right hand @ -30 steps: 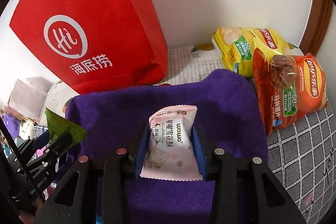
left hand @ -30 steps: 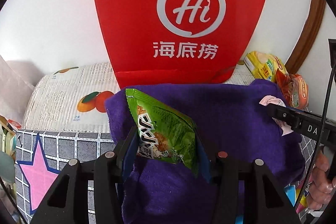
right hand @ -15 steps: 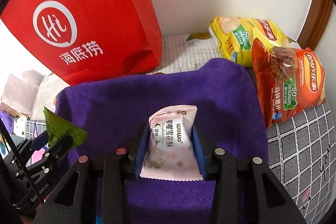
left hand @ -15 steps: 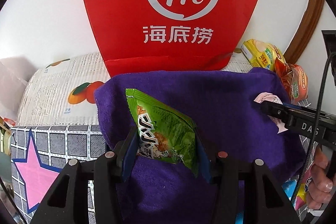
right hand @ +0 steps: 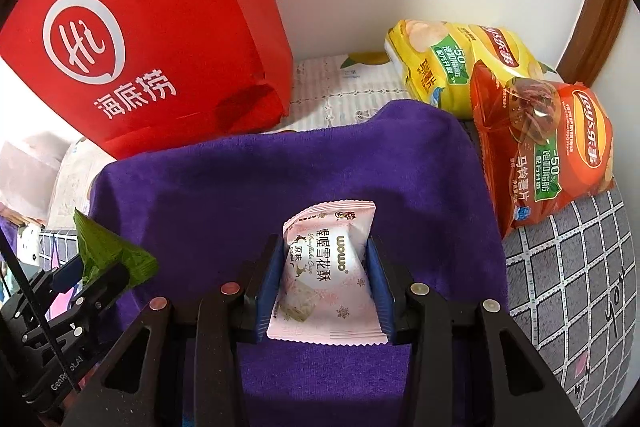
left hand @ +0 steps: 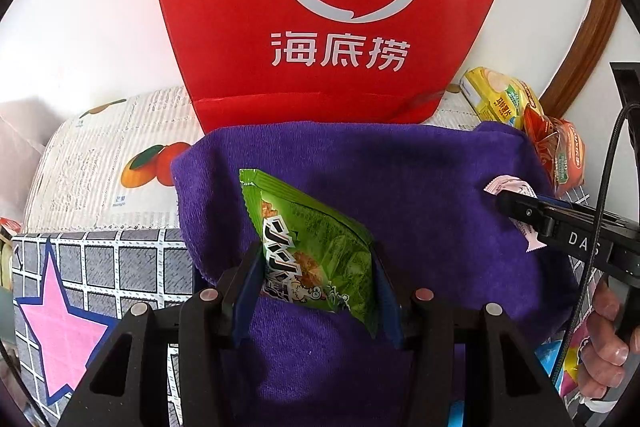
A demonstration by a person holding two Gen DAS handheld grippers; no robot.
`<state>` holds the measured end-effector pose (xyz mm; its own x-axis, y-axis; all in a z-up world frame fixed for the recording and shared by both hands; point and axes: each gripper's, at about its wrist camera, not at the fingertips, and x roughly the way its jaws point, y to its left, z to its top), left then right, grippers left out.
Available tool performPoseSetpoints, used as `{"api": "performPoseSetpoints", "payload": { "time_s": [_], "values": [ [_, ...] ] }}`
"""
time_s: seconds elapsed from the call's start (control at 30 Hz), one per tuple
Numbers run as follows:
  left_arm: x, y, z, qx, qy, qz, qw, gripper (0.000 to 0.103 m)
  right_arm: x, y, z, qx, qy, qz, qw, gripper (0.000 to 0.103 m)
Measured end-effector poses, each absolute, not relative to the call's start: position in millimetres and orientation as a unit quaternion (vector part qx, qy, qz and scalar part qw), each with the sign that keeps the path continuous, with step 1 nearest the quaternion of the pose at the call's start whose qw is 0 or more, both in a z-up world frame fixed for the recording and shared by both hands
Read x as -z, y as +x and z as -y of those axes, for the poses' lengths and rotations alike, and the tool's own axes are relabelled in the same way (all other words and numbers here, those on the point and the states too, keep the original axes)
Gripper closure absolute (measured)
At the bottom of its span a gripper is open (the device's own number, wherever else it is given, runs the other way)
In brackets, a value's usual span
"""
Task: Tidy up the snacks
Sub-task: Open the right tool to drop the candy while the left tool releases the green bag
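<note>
My left gripper (left hand: 316, 267) is shut on a green snack packet (left hand: 316, 251), held over a purple towel (left hand: 420, 179). My right gripper (right hand: 326, 275) is shut on a pink and white snack packet (right hand: 326, 267) above the same purple towel (right hand: 240, 187). In the left wrist view the right gripper (left hand: 516, 207) comes in from the right with the pink packet (left hand: 508, 185) in it. The right wrist view has the left gripper (right hand: 108, 267) at lower left with the green packet (right hand: 108, 247). A red paper bag (left hand: 340, 7) stands behind the towel against the wall.
A yellow chip bag (right hand: 460, 67) and an orange chip bag (right hand: 548, 147) lie at the right, beside the towel. The table has a grey checked cloth with a pink star (left hand: 64, 331) and a fruit-print cover (left hand: 112, 167). A person's fingers (left hand: 608, 347) show at the lower right.
Both views have tipped downward a little: the red bag sits higher and larger in frame, the towel fills more. Both packets stay gripped.
</note>
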<state>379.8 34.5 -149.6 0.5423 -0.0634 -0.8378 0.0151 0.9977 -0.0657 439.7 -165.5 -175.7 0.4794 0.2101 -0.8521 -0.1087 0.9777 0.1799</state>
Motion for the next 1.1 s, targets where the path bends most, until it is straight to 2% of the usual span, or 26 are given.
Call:
{"api": "performPoseSetpoints", "payload": {
  "time_s": [0.43,0.6,0.73,0.9,1.1],
  "values": [
    [157,383,-28,0.022,-0.017,-0.491,0.871,0.054,177,442,165,-0.088,0.047,-0.505,0.857,0.057],
    [160,384,-26,0.024,-0.019,-0.494,0.869,0.054,176,440,163,-0.097,0.054,-0.507,0.855,0.046],
    [161,384,-27,0.026,-0.019,-0.497,0.867,0.053,171,436,164,-0.098,0.058,-0.501,0.858,0.042],
    [163,385,-27,0.024,-0.015,-0.500,0.866,0.053,162,432,166,-0.094,0.062,-0.492,0.864,0.033],
    [165,387,-24,0.028,-0.018,-0.504,0.863,0.053,156,430,168,-0.089,0.063,-0.492,0.864,0.028]
  ]
}}
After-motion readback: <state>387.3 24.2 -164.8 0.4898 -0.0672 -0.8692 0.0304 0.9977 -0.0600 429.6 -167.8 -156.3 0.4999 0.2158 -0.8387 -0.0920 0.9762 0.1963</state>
